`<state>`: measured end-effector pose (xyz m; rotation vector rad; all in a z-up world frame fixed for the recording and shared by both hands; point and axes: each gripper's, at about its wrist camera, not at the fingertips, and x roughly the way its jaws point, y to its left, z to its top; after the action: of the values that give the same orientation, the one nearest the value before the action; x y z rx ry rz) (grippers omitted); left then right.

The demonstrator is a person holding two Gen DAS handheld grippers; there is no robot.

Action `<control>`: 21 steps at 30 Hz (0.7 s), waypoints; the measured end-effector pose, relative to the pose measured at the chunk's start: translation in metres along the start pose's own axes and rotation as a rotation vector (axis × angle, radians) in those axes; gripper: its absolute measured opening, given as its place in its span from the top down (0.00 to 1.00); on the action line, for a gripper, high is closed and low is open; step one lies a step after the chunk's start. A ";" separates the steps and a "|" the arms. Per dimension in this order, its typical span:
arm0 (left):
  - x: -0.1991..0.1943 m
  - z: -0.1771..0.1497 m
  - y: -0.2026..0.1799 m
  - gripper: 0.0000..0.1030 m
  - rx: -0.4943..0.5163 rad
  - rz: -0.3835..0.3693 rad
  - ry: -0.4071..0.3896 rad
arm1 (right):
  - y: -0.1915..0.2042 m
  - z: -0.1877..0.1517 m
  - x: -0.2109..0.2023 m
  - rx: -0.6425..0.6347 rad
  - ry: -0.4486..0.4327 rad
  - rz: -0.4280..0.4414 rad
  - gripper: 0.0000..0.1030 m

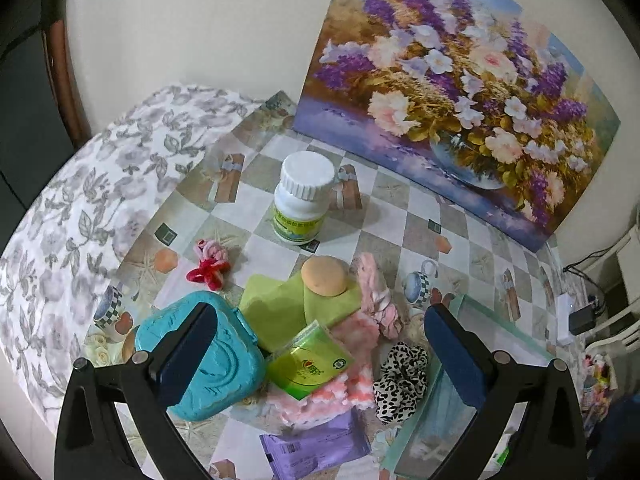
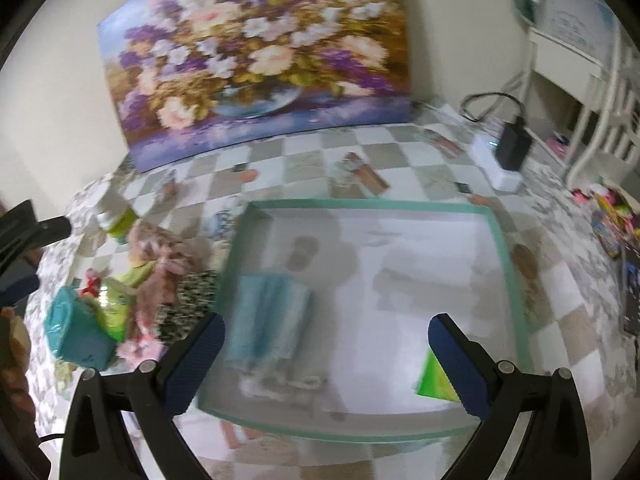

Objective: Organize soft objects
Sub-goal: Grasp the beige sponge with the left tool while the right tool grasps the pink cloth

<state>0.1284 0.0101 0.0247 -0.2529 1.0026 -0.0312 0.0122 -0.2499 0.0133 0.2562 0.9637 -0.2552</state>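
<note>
My left gripper [image 1: 320, 344] is open above a pile of soft things: a pink fluffy cloth [image 1: 352, 384], a leopard-print scrunchie [image 1: 400, 380], a green cloth [image 1: 280, 304] with a tan sponge [image 1: 324, 276] on it, and a red and pink hair tie [image 1: 210, 264]. A green packet [image 1: 310, 364] lies between its fingers, untouched. My right gripper [image 2: 326, 360] is open over a clear green-rimmed tray [image 2: 508, 264]. In the tray lie a folded light blue cloth [image 2: 272, 320] and a green item [image 2: 434, 380]. The same pile [image 2: 156, 280] shows at the left.
A teal plastic case [image 1: 204, 360], a white pill bottle [image 1: 302, 196] and a purple packet [image 1: 316, 448] sit by the pile. A flower painting [image 1: 460, 92] leans on the wall. A charger and cable [image 2: 508, 148] lie at the table's far right. A floral cushion [image 1: 80, 200] is left.
</note>
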 end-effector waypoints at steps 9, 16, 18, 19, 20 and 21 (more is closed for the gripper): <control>0.025 0.016 0.022 0.00 -0.064 -0.009 0.117 | 0.060 0.025 0.020 -0.135 0.067 0.117 0.00; 0.046 0.028 0.017 0.01 -0.022 -0.013 0.162 | 0.097 0.046 0.049 -0.189 0.109 0.199 0.03; 0.053 0.031 0.019 0.03 -0.028 -0.012 0.179 | 0.106 0.049 0.061 -0.192 0.129 0.217 0.05; 0.057 0.033 0.019 0.05 -0.030 -0.010 0.189 | 0.109 0.050 0.066 -0.195 0.137 0.223 0.07; 0.059 0.034 0.019 0.06 -0.031 -0.009 0.193 | 0.113 0.051 0.072 -0.200 0.147 0.229 0.08; 0.062 0.036 0.019 0.06 -0.032 -0.008 0.196 | 0.117 0.051 0.080 -0.206 0.158 0.234 0.11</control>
<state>0.1901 0.0266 -0.0123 -0.2873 1.1978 -0.0476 0.1331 -0.1648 -0.0133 0.1991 1.0978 0.0801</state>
